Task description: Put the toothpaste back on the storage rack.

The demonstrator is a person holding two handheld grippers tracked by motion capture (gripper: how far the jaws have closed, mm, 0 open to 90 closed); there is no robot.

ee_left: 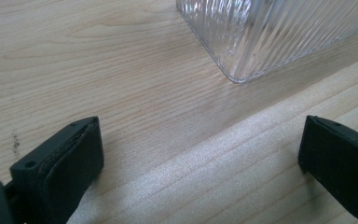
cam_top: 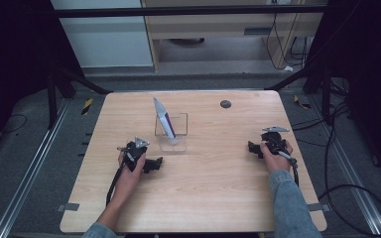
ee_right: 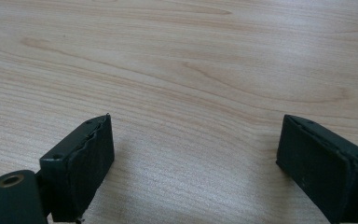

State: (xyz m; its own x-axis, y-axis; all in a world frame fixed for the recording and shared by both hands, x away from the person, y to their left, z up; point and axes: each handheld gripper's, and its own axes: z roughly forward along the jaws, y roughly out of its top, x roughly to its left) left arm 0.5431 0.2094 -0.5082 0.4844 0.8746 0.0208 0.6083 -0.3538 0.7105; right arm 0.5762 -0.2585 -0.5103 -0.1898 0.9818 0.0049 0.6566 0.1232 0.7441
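Left gripper (ee_left: pixel 200 163) gaped wide near clear ribbed glass holder (ee_left: pixel 265 32); right gripper (ee_right: pixel 196 163) gaped wide, empty. Risked toppling holder, white-purple tube (cam_top: pixel 164 120) by careless nudge.

Ribbed clear plastic container (ee_left: pixel 265 32), matt pale wood table (ee_right: pixel 177 60), matt black gripper pads (ee_right: pixel 81 163)

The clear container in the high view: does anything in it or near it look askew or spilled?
Nothing is spilled. The pen leans in the clear container, its tip sticking out past the back-left rim rather than standing upright. The table shows no damage.
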